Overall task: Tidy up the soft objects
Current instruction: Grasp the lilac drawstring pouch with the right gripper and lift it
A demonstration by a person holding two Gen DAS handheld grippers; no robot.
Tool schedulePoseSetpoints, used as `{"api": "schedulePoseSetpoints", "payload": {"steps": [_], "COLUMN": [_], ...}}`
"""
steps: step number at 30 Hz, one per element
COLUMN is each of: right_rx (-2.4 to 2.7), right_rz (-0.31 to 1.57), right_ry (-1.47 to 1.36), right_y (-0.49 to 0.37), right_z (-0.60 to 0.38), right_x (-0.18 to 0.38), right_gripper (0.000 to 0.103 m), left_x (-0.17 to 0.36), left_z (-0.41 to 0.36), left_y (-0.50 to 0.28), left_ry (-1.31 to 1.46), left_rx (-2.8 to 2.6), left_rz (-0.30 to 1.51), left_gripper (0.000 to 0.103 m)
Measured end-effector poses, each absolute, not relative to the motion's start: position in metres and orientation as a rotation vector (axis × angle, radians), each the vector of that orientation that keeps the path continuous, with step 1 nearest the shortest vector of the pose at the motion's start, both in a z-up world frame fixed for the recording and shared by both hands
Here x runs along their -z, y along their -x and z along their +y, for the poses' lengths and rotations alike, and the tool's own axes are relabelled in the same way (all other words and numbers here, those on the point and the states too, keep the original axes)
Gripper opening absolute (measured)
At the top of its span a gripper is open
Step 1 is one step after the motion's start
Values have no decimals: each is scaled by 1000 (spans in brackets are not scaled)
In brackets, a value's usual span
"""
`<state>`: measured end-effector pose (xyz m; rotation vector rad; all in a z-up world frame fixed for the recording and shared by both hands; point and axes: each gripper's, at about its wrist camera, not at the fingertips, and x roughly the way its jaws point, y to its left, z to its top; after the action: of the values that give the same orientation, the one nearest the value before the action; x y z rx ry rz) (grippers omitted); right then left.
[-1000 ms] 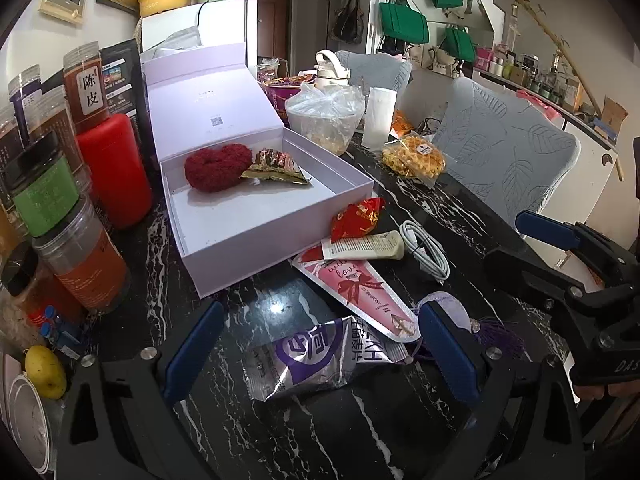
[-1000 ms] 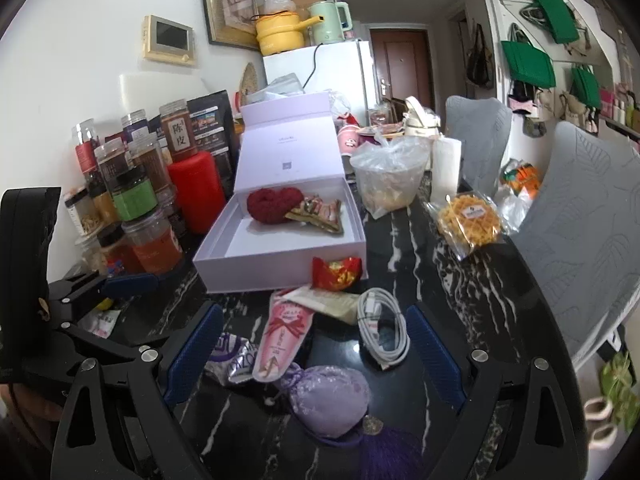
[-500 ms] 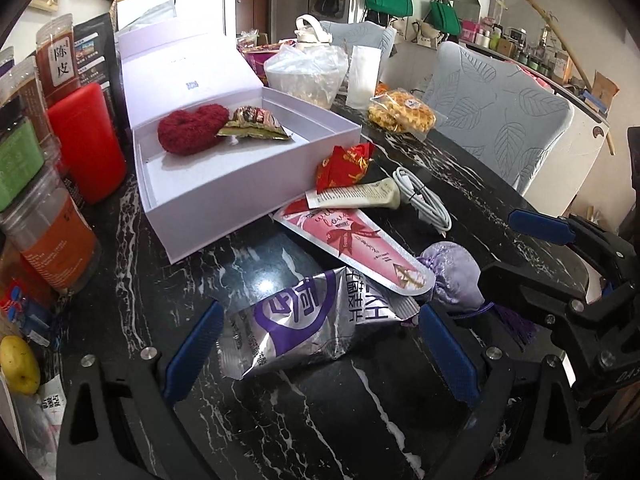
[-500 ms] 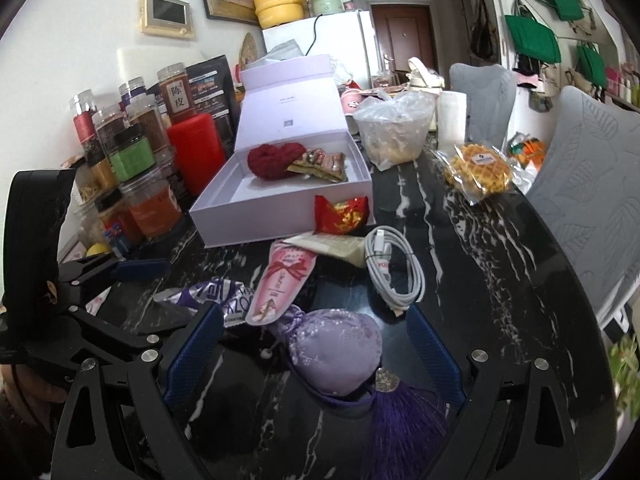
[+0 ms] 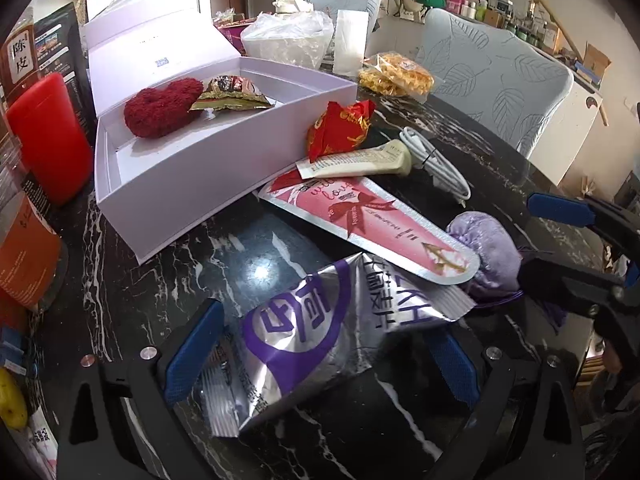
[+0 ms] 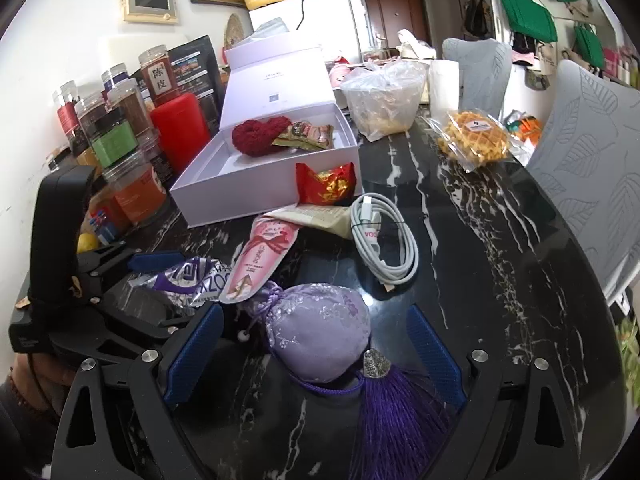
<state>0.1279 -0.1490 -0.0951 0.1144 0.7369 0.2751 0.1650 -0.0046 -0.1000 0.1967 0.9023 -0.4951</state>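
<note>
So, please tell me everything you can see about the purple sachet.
The sachet is a plump lilac pouch of shiny, flower-patterned fabric. Its gathered neck is tied with a lilac cord carrying a white bead; at the other end a silver cap holds a dark purple tassel. It lies on its side on the black marble table, between the open fingers of the right gripper, which do not press it. The pink packet's tip lies at its neck.

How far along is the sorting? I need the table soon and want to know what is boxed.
Done: the red plush heart and a gold-edged snack packet lie in the open lilac box. In hand: nothing gripped yet; the open left gripper straddles the silver-purple pouch, the open right gripper the lilac sachet. Left: the red packet, cream tube and pink pouch.
</note>
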Motion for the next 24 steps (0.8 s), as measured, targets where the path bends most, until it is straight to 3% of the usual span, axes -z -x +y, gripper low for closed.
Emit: {"api": "schedulePoseSetpoints", "payload": {"steps": [8, 17, 24], "right_rx": [-279, -286, -281], "right_rz": [758, 778, 798], "right_ry": [-151, -167, -174], "right_y": [-132, -136, -138], "right_z": [-154, -157, -160], "right_x": [99, 103, 108], "right_gripper": [94, 94, 94], "left_x": [110, 106, 101], "left_z": [-7, -16, -13], "left_y": [-172, -167, -152], "left_ry": [-225, -265, -291], "left_rx": [507, 557, 529], "left_rz": [919, 884, 865], "left_gripper": [99, 76, 74]}}
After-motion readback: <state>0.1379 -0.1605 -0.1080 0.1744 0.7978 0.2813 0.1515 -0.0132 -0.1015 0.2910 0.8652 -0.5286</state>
